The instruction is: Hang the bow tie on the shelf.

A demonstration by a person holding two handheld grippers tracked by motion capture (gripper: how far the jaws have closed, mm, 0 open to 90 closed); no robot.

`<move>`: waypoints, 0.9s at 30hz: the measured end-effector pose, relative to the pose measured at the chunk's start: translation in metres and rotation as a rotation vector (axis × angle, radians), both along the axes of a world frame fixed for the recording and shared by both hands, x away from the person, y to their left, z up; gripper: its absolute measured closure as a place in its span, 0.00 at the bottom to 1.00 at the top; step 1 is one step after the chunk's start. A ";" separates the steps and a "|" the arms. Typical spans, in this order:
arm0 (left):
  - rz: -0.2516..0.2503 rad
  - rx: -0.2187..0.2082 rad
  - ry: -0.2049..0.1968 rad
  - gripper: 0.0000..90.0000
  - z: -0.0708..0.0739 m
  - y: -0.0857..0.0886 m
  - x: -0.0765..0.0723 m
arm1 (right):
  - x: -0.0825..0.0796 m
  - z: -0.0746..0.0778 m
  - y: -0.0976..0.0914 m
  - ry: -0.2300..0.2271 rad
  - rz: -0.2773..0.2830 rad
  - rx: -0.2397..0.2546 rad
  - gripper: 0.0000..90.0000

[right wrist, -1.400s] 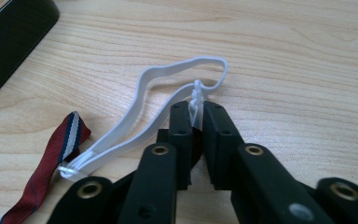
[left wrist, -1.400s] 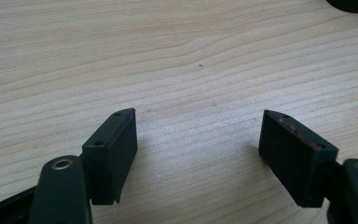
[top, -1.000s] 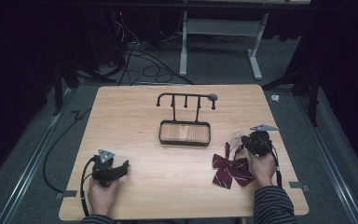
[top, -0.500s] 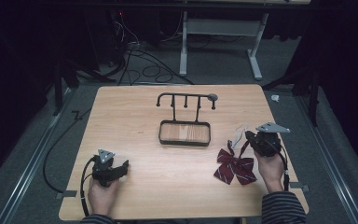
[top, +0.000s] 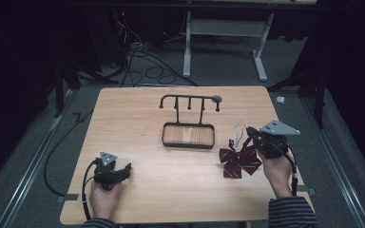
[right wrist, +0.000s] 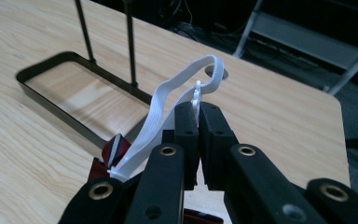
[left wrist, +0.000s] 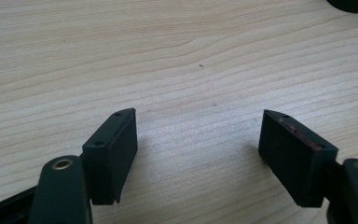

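Holding a dark red bow tie (top: 238, 160) by its white strap (right wrist: 168, 100) near the counter's (top: 138, 118) right edge.

From above, the right tongs (top: 252, 134) sit just over the bow, right of the black hook stand (top: 188, 122); the left tongs (top: 123, 169) rest near the front left. Left gripper view: the left tongs' jaws stand wide apart over bare wood. Right gripper view: the right tongs' jaws are pressed together on the strap's white clip.

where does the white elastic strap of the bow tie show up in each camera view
High view: white elastic strap right of centre, just left of the right tool.
Left gripper view: not in it.
Right gripper view: strap loops up at centre, pinched between the jaws.
Shared landmark: black rack.
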State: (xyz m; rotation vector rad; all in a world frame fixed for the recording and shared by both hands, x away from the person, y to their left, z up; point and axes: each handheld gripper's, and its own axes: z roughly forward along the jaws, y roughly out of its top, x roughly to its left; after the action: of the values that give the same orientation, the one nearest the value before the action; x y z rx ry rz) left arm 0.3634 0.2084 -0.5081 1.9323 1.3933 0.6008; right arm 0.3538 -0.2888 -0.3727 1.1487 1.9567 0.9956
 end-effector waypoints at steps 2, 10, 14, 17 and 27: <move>0.000 0.000 0.000 0.32 0.000 0.000 0.000 | -0.003 0.005 0.004 -0.013 0.013 0.006 0.98; -0.001 0.000 0.001 0.32 0.000 0.000 0.000 | -0.011 0.019 0.017 -0.056 0.068 -0.005 0.98; 0.000 0.000 0.000 0.32 0.000 0.000 0.000 | -0.013 0.024 0.022 -0.068 0.090 0.003 0.98; -0.001 -0.001 0.001 0.32 0.000 0.000 0.000 | -0.013 0.026 0.024 -0.075 0.102 0.002 0.98; -0.001 0.000 0.000 0.32 0.000 0.000 0.000 | -0.013 0.036 0.038 -0.095 0.150 0.008 0.98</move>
State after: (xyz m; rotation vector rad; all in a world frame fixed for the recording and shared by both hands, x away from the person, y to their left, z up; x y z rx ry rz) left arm 0.3634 0.2085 -0.5081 1.9328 1.3926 0.5996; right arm 0.3407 -0.2510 -0.3371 0.9518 1.9871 1.1158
